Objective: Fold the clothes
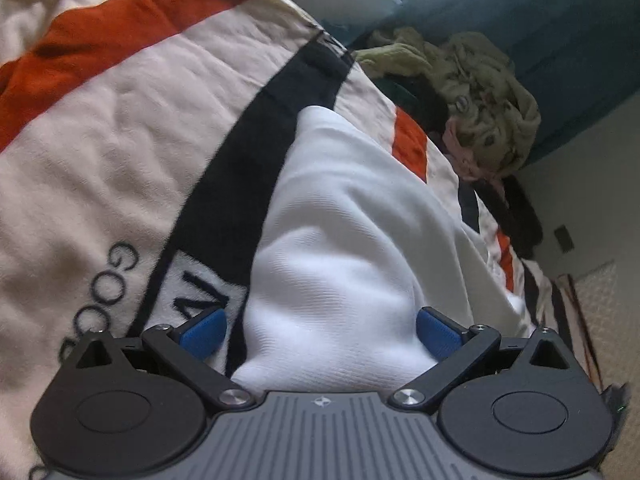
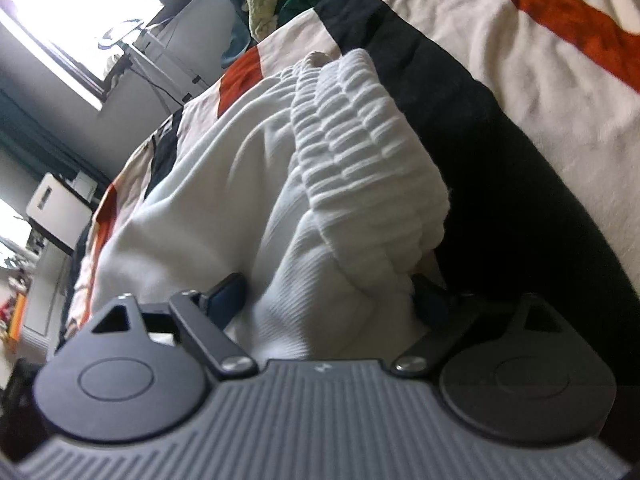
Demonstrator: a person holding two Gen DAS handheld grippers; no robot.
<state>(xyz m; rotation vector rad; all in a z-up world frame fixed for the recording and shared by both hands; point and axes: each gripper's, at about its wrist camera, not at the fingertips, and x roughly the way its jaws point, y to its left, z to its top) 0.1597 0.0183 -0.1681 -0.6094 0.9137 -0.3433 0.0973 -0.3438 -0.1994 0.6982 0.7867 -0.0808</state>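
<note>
Between the blue pads of the left hand-held gripper (image 1: pixel 322 336), a plain end of the white garment (image 1: pixel 340 240) is framed; the jaws stand apart and no pad is seen pressing on the cloth. At the right hand-held gripper (image 2: pixel 330 300), the jaws are likewise held wide, with the garment's gathered elastic waistband (image 2: pixel 360 140) bulging between them; contact on the far pad is shadowed and cannot be confirmed as a clamp. The white garment (image 2: pixel 240 200), judged to be shorts or trousers, is laid on a striped fleece blanket (image 1: pixel 120 120) in cream, orange and navy, which covers a bed. Beyond the blanket's edge, a heap of unfolded clothes (image 1: pixel 480 100) is seen against a teal chair (image 1: pixel 560 40). The step in hand is judged to be the grasping of both ends before a fold. For the next move, both sets of jaws are to be closed on the fabric, after which one end is to be lifted and carried over the other.
</note>
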